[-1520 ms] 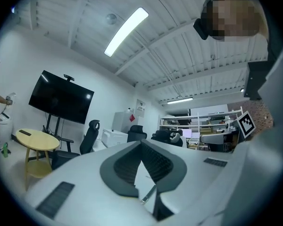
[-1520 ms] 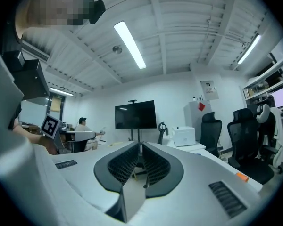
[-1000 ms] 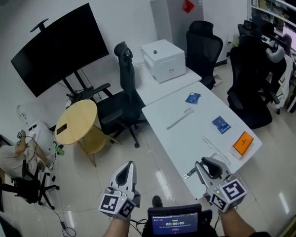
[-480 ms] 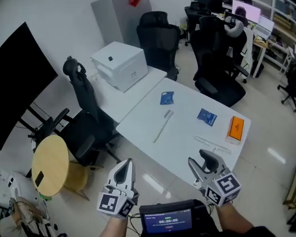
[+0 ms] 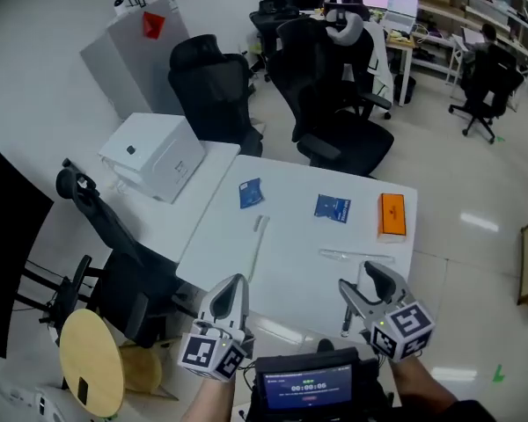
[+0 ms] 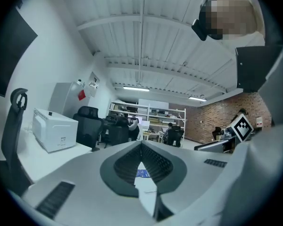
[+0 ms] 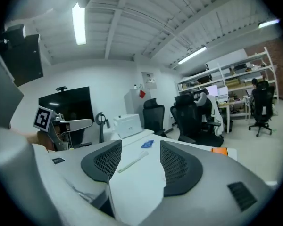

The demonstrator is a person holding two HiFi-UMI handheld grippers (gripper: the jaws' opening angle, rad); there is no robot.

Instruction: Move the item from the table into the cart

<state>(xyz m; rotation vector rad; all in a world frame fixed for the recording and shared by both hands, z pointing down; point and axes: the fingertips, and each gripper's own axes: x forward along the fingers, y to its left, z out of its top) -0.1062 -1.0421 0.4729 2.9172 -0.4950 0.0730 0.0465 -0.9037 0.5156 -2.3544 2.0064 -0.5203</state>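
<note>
Approach to the table (image 5: 290, 262): right gripper (image 5: 359, 281) has just been opening, empty (left gripper (image 5: 233, 281) pressed together, empty), and should next straddle the box (image 5: 392, 215).

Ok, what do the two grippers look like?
The left gripper and right gripper are light grey shells with two jaws lined with dark mesh pads. Each carries a white cube with black square markers. The right gripper's jaws have just been opening with nothing between them.

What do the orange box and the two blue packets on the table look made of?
Orange box: probably cardboard, matte; flat faces, crisp edges. Left blue packet and right blue packet: likely thin plastic film; flat, slightly uneven outlines, too small to be sure.
</note>
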